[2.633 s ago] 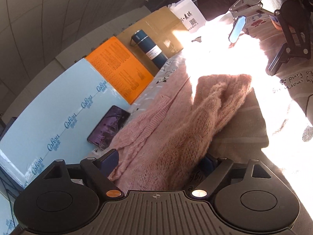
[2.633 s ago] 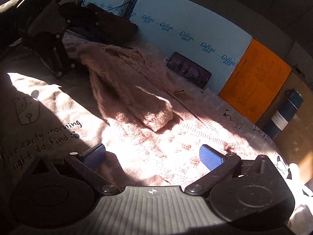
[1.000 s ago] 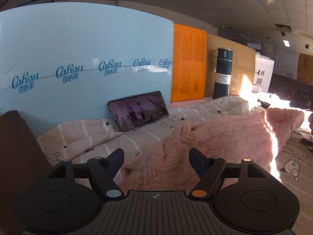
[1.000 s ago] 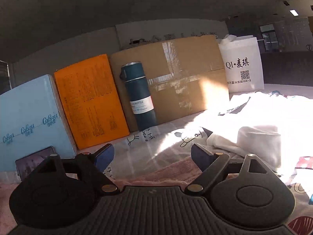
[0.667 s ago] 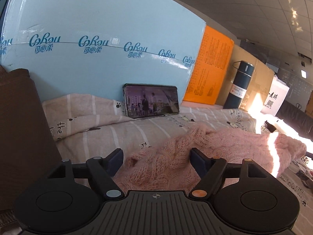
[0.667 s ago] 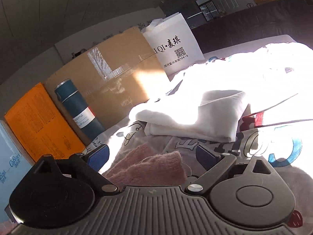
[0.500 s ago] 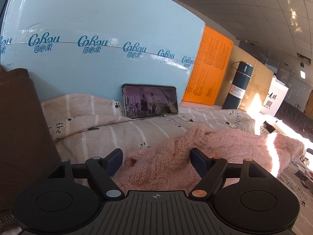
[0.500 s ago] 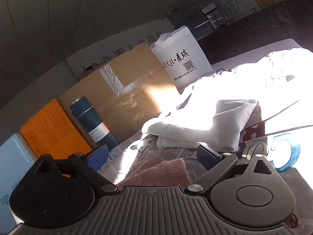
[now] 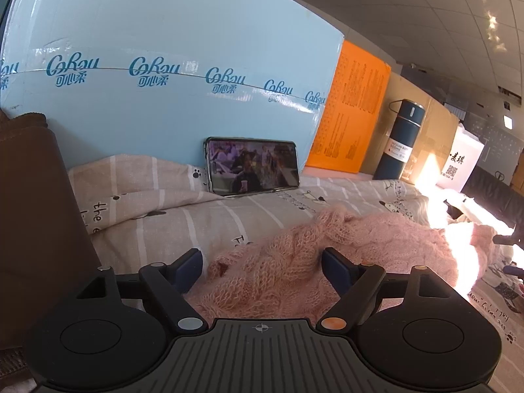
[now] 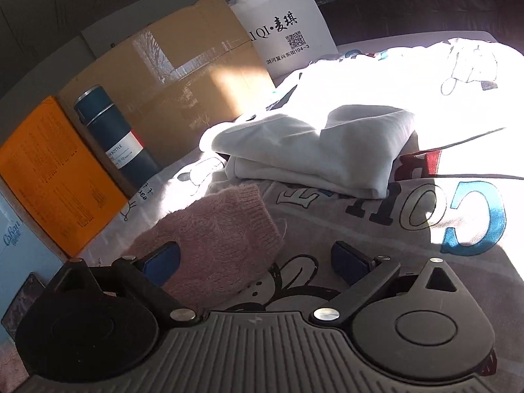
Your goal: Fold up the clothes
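Left wrist view: your left gripper (image 9: 260,268) sits low over the pink knit sweater (image 9: 327,262), jaws spread wide, blue pads (image 9: 186,270) on either side of the bunched knit but not pressing it. Those jaws have just been opening, with the sweater between them, nothing gripped. The sweater lies in a rumpled heap on the striped, cartoon-print sheet (image 9: 196,216), stretching off to the right into a hard patch of sunlight. Behind it a phone (image 9: 252,165) stands on its long edge, screen lit, leaning on the light-blue box (image 9: 163,65). Right of that box come an orange box (image 9: 353,114), a dark-blue bottle (image 9: 401,139) in front of brown cardboard, and a white bag (image 9: 461,160). A brown fabric mass (image 9: 32,213) fills the left edge.

Right wrist view: your right gripper (image 10: 258,258) is also wide open, holding nothing; its jaws have just been closing slightly. A pink cuffed end of the sweater (image 10: 222,239) lies between the pads, touching or just beside the left pad (image 10: 162,263), well clear of the right one. Under it is a grey printed garment (image 10: 409,213) with big letters. Beyond sits a folded white garment (image 10: 311,150), partly blown out by sun. The bottle (image 10: 114,134), cardboard box (image 10: 183,91) and white bag (image 10: 285,32) line the back.
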`<state>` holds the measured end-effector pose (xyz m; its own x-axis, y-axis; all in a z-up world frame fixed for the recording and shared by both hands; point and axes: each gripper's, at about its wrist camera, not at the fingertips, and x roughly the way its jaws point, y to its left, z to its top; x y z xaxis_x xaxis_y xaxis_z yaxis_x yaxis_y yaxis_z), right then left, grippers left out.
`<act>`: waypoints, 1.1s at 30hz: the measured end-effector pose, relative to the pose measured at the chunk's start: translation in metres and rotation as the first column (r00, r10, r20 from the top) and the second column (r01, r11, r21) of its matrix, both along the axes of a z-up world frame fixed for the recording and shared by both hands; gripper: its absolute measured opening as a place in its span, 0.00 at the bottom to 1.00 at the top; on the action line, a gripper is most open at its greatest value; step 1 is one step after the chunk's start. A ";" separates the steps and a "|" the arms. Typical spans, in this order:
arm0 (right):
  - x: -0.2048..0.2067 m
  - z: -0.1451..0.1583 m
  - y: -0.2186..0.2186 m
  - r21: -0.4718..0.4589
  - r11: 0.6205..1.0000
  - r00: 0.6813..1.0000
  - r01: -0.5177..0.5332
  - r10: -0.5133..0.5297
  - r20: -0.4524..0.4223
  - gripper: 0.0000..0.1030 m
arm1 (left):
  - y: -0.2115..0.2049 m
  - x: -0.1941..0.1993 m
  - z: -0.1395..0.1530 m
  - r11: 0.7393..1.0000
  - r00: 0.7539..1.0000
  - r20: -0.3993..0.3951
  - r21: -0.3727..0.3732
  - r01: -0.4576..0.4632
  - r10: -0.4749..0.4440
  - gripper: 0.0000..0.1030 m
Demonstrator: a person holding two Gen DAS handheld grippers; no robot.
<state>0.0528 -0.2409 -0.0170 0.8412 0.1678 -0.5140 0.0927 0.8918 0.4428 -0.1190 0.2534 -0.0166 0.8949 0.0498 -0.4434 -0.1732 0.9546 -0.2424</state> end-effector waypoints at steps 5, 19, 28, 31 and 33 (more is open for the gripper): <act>0.005 -0.005 0.014 -0.061 0.998 1.000 -0.028 0.028 -0.004 0.46 | 0.000 0.001 -0.001 1.000 1.000 -0.005 -0.001 0.002 -0.002 0.80; 0.005 0.024 0.015 -0.027 1.000 0.995 0.005 -0.002 0.096 0.31 | -0.001 0.000 -0.001 1.000 1.000 -0.007 -0.002 0.004 -0.005 0.81; 0.019 -0.004 0.021 -0.083 0.996 0.999 0.038 -0.038 0.007 0.64 | 0.000 0.002 -0.001 1.000 1.000 -0.015 -0.005 0.007 -0.007 0.81; 0.015 -0.001 0.024 -0.097 0.995 0.998 0.035 -0.029 0.062 0.14 | 0.000 0.002 -0.002 1.000 1.000 -0.015 -0.006 0.008 -0.008 0.81; 0.010 0.003 0.023 -0.087 0.996 0.994 0.030 -0.021 0.103 0.08 | 0.000 0.002 -0.002 1.000 1.000 -0.012 -0.006 0.008 -0.008 0.81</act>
<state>0.0632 -0.2174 -0.0140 0.8933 0.1036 -0.4374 0.0742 0.9257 0.3708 -0.1172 0.2537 -0.0182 0.8899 0.0399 -0.4544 -0.1682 0.9546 -0.2457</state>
